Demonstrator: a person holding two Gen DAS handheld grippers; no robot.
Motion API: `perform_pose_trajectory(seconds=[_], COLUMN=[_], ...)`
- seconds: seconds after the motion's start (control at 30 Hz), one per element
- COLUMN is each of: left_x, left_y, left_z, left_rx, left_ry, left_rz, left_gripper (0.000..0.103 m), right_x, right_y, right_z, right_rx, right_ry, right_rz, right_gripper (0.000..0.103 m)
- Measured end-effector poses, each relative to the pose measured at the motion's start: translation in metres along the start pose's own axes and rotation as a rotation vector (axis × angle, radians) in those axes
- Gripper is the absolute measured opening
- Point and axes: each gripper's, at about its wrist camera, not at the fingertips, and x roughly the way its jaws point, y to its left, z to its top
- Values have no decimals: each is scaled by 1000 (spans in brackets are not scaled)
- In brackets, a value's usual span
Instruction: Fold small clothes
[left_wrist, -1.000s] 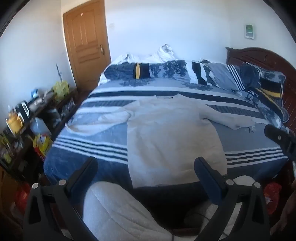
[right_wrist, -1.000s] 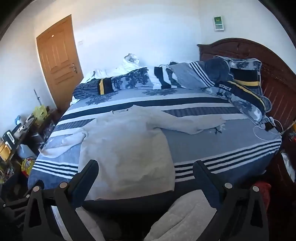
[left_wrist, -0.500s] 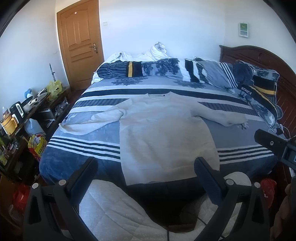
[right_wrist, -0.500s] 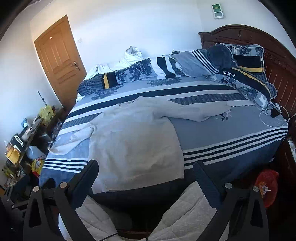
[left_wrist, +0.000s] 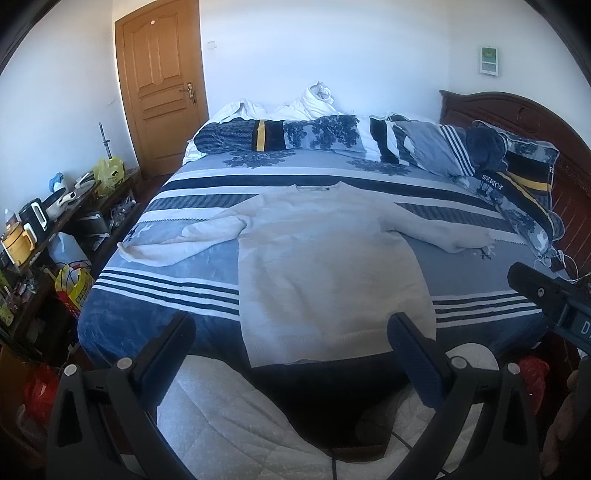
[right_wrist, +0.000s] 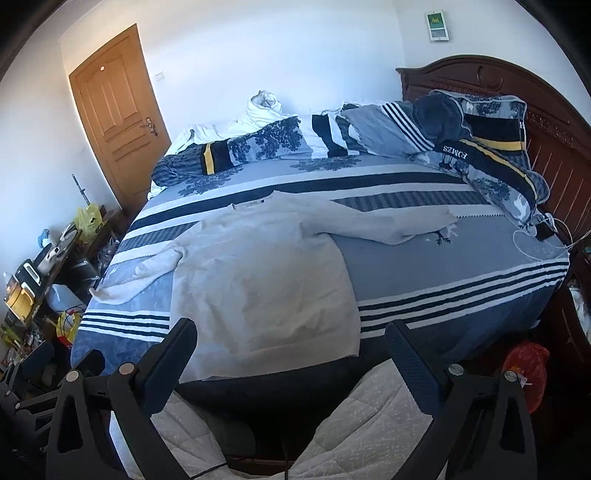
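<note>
Left wrist view: white sweater (left_wrist: 325, 266) flat mid-bed (left_wrist: 155, 317), sleeves out. Left gripper (left_wrist: 291, 336), right gripper (right_wrist: 290, 338): jaws wide, empty, short of hem. Suggest pinching sleeve cuff, folding inward.

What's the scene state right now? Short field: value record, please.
garment: white sweater, spread flat on bed, unfolded
sleeves: both spread outward
hem: at near bed edge
left gripper: open, empty, short of the hem
right gripper: open, empty, over the hem in view
far side: pillows and bedding heaped
folding: not begun
</note>
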Motion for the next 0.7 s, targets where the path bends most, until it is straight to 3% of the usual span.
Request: perform_pose_trajectory(seconds=[0.7], left_x=[-2], left_y=[13], left_z=[0], left_rx=[-32], left_ry=[8], left_rz=[4], left_gripper=[103], right_x=[-6], right_y=[11], right_z=[2], right_rx=[-50], right_ry=[-23], right_rz=[-26], right_gripper=[103])
